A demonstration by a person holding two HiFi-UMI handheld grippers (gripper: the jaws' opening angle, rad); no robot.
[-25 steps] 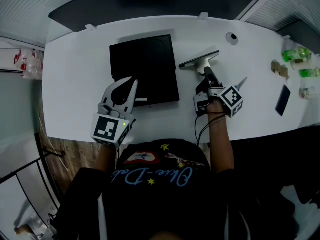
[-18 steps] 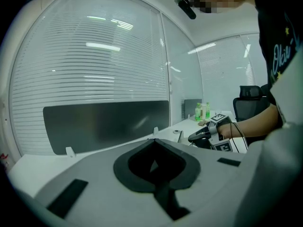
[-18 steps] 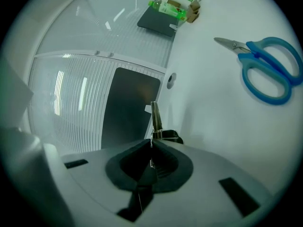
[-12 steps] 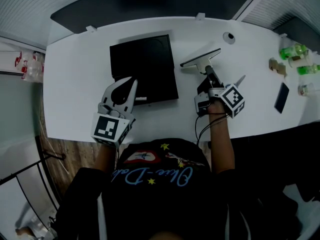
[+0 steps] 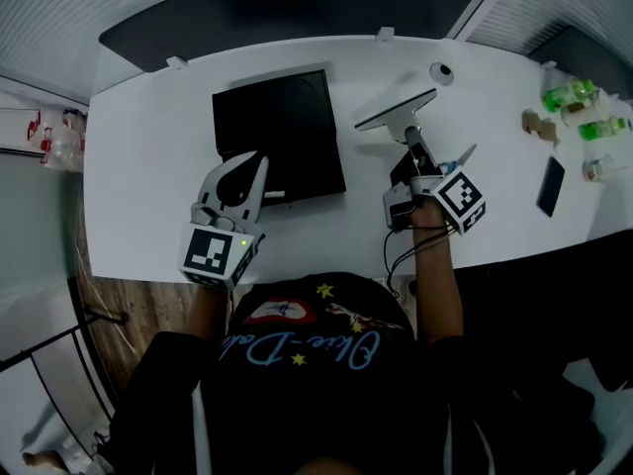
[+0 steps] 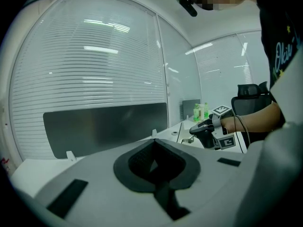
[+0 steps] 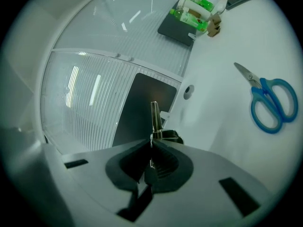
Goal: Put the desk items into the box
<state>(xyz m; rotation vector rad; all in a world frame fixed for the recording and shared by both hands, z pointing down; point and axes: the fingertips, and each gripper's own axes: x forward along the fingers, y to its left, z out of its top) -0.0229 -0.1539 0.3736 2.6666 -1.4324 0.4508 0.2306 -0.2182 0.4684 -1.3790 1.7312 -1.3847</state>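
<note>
Head view: right fingers [image 5: 419, 155] clench T-shaped tool [image 5: 396, 112]; left fingers [image 5: 240, 182] closed, empty.

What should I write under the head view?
Right gripper holds a T-shaped tool; left gripper hovers by the black box on the white desk.

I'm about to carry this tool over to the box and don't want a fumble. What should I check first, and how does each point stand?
1. Right gripper shut on the T-shaped tool: ok.
2. Left gripper empty, jaws together: ok.
3. Left gripper clear of the black box: not ok. In the head view its tip overlaps the box's near edge.
4. Box open to receive the tool: cannot tell.
5. Scissors out of the way: ok. They lie on the desk on the side away from the box.
</note>
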